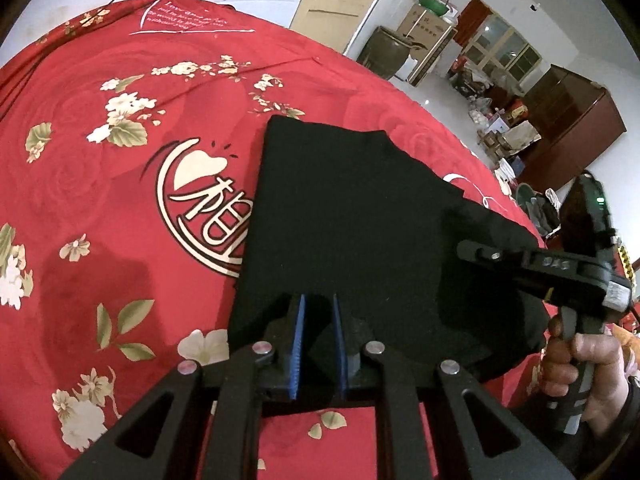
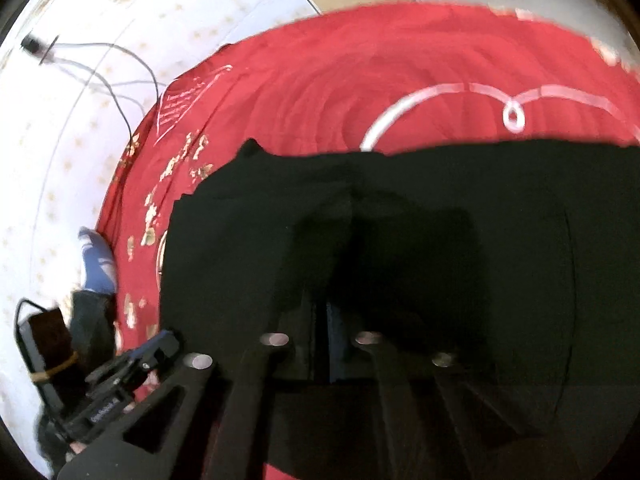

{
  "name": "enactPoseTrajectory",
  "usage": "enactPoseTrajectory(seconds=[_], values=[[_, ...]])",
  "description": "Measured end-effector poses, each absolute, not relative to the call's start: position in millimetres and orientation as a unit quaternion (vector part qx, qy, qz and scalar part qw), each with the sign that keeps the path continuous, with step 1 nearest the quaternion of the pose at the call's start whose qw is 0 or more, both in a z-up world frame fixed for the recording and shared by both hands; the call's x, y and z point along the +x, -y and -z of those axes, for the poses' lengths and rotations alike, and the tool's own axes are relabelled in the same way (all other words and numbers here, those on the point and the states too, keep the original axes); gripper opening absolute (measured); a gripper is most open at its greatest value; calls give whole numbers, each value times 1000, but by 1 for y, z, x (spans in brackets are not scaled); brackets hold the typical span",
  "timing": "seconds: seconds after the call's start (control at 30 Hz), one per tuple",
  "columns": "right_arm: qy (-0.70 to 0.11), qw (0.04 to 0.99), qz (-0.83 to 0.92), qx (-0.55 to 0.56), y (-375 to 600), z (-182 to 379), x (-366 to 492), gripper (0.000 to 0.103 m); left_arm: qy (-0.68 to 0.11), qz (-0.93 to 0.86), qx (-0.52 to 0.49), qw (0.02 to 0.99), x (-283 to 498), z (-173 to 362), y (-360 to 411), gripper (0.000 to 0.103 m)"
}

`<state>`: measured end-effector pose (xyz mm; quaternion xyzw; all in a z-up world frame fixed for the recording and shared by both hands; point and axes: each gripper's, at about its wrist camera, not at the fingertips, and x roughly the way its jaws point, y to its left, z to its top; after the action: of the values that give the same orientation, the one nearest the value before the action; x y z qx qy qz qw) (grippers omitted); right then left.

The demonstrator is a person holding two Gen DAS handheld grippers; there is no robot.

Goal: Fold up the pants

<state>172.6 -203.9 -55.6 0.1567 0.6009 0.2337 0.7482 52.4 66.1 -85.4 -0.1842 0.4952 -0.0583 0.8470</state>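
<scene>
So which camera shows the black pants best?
The left wrist view: the pants are sharp, their folded outline clear against the red bedspread. The right wrist view is blurred and shows them as a dark mass filling the frame.

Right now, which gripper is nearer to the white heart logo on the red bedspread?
Left. The left gripper is at the black pants' near edge, just beside the heart logo. The right gripper is across the pants, farther away.

Bright daylight; right view motion-blurred.
</scene>
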Motion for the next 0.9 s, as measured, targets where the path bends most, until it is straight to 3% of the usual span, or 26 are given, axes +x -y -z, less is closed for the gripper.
enactPoseTrajectory(seconds=[0.17,0.33,0.5,0.63,0.7,0.73,0.9], values=[[-569,769,-238,168,214,31,161,3,-497,61,-176,848,54,86,-65,16],[-613,732,-198,221,231,62,172,3,-500,60,-174,846,55,86,-64,16],[-601,749,-179,215,239,31,153,8,-494,67,-160,852,51,75,-60,16],[-614,742,-216,163,217,19,130,13,-511,69,-140,845,50,82,-51,16],[-646,725,-208,116,203,33,125,26,-523,65,-135,839,48,91,-51,16],[-676,704,-196,96,197,46,127,26,-522,64,-140,839,45,92,-52,16],[-660,728,-172,68,197,30,123,26,-517,46,-142,843,37,84,-60,16]])
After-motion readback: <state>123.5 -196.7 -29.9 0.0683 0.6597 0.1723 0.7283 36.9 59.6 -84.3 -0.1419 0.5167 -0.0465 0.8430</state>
